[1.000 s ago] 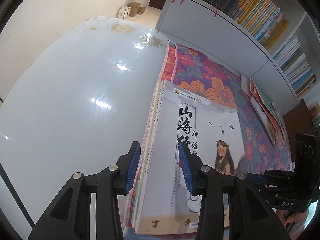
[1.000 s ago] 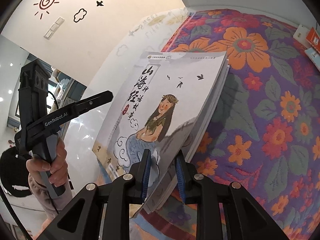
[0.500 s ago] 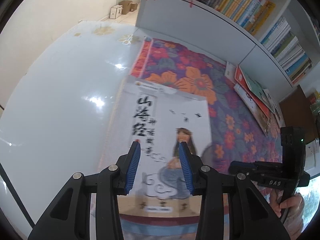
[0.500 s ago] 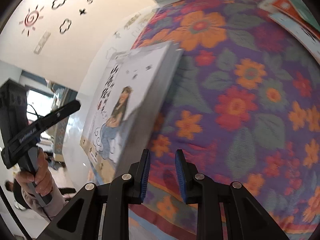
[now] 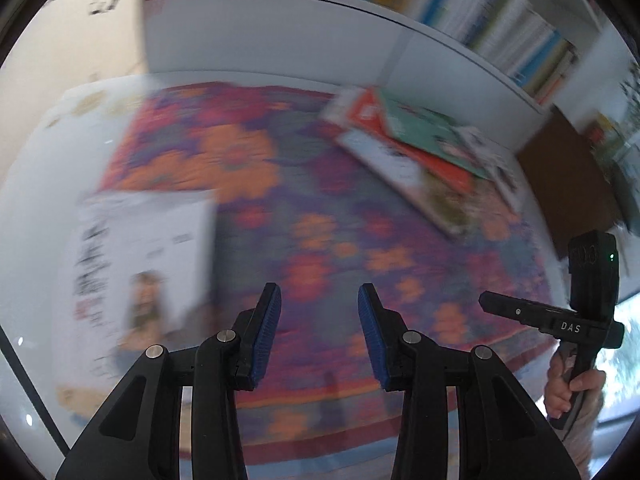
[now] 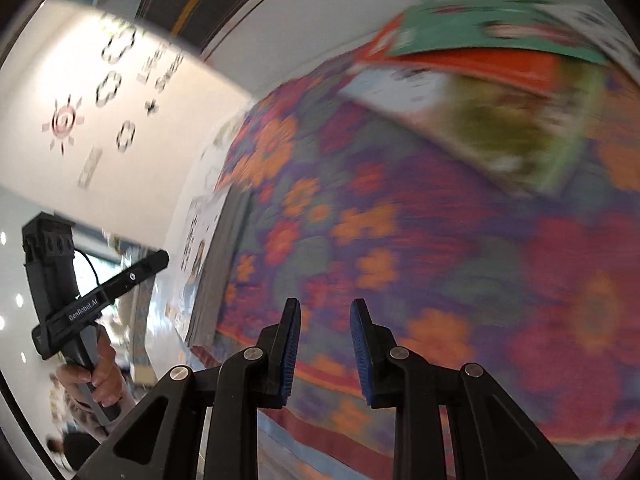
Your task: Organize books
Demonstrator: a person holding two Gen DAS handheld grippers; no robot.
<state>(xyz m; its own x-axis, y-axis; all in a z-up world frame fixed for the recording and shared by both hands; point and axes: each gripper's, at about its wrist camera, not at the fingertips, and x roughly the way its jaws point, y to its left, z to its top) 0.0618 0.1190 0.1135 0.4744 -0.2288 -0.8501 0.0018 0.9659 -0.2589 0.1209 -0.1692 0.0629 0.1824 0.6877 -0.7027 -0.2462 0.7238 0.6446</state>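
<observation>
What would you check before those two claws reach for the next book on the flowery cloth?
1. Left gripper empty, nothing between its blue pads: ok.
2. Right gripper empty: ok.
3. White book lying flat at the cloth's left edge, clear of both grippers: ok.
4. Pile of colourful books lying on the floral cloth near the shelf: ok.
5. Which book lies on top: cannot tell, too blurred.
6. Free slot on the bookshelf: cannot tell.

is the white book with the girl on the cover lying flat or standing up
Lying flat: the white book rests cover-up at the edge of the floral cloth, no tool on it.
</observation>
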